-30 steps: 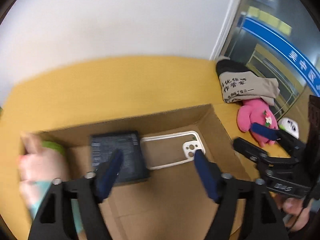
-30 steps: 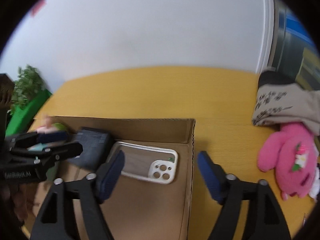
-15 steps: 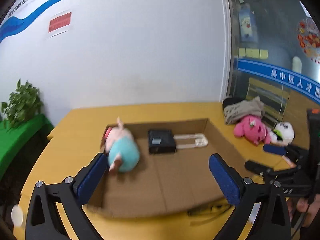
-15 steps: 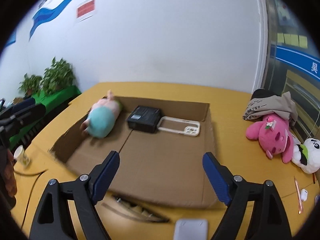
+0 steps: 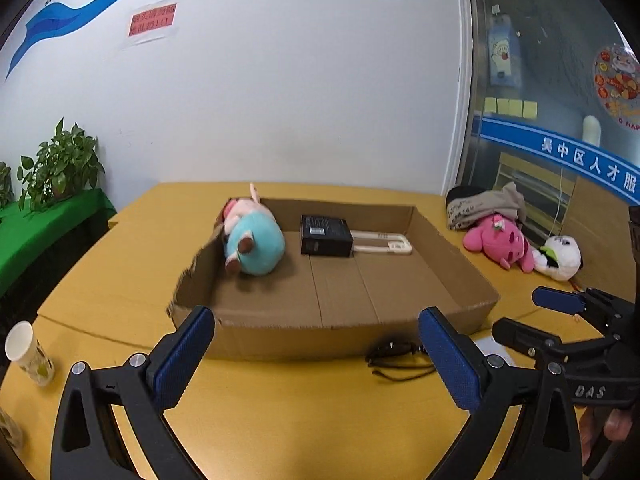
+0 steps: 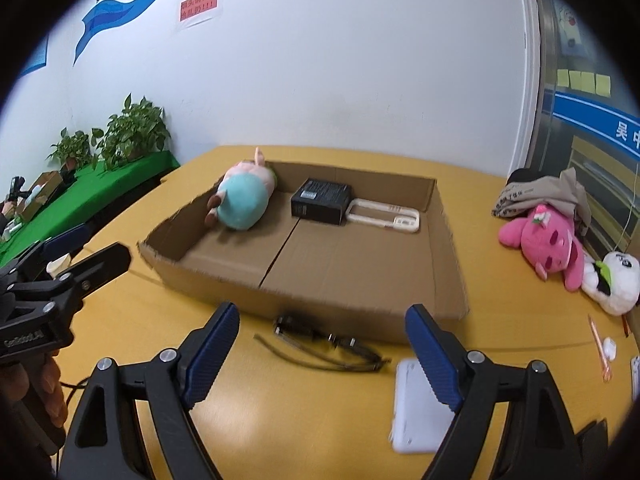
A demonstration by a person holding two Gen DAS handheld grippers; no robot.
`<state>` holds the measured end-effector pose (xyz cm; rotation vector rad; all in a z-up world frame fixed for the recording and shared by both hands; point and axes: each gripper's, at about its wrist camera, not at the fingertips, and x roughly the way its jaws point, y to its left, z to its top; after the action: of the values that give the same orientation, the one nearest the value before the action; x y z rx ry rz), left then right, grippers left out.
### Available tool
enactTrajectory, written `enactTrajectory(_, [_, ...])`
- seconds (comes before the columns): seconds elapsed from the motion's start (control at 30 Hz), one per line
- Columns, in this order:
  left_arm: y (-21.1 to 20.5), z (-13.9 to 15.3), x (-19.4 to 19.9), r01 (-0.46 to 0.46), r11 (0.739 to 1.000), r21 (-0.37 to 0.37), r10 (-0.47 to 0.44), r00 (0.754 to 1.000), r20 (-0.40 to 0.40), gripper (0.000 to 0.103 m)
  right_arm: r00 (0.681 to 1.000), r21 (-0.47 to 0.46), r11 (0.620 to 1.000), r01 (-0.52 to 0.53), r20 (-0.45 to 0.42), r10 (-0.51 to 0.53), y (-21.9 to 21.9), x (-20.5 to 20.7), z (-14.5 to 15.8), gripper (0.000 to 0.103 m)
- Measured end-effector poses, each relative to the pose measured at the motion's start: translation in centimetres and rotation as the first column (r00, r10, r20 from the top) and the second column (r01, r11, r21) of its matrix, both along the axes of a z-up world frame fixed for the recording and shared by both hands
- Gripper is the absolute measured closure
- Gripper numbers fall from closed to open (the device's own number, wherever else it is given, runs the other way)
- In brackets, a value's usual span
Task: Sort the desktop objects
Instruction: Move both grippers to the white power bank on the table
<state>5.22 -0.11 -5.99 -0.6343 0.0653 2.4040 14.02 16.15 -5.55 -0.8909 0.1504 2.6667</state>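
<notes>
A shallow cardboard box [image 5: 452, 264] [image 6: 446, 248] lies on the yellow table. At its far end lie a teal and pink pig plush [image 5: 254, 244] [image 6: 242, 198], a black box [image 5: 326, 235] [image 6: 320, 200] and a white phone case [image 5: 384, 246] [image 6: 384, 216]. My left gripper [image 5: 315, 330] hangs open and empty before the box's near wall. My right gripper [image 6: 322, 320] is open too, above dark glasses [image 6: 328, 342] [image 5: 396, 354] that lie on the table by that wall.
A pink plush [image 6: 548, 240], a white plush [image 6: 612, 280] and folded clothes [image 5: 484, 204] lie to the right. A white flat device [image 6: 416, 412] sits under my right finger. A paper cup [image 5: 28, 354] stands at the left. A pen [image 6: 598, 348] lies far right.
Both grippers have drawn back from inside the box to its near side. The pig plush, beside the left gripper before, now lies in the box's far left corner. The left jaws stand wider.
</notes>
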Motion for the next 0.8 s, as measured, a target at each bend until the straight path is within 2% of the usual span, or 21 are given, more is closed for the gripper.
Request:
enactTrajectory(0.17, [0.5,-2.4,1.5,0.023,1.000,-0.013,-0.023,0.999,0.025,0.000,1.000,-0.021,1.000,0.013,0.022,-0.013,-0.2,1.5,-2.7,0.018])
enactTrajectory(0.3, [1.1,-4.7,2.1,0.048,0.998,-0.033,-0.046,0.997,0.057,0.000,0.996,-0.069,0.995,0.067,0.069,-0.063,1.7,2.8,-6.0,0.018])
enactTrajectory(0.53, [3.4,-8.4,1.4,0.071,0.991,-0.113,-0.056,0.990,0.131,0.000,0.957,-0.101,0.974,0.203,0.232,-0.175,7.8,4.1,-11.0,0.018])
enactTrajectory(0.7, [4.6,-9.8,1.6,0.106,0.985,-0.133,-0.080,0.979,0.187,0.000,0.937,-0.137,0.971,0.195,0.318,-0.144,9.8,3.2,-13.5,0.018])
enactTrajectory(0.8, [5.1,-10.5,1.8,0.144,0.979,-0.145,-0.109,0.969,0.222,0.000,0.943,-0.105,0.979,0.174,0.306,-0.135,9.3,3.2,-13.7,0.024])
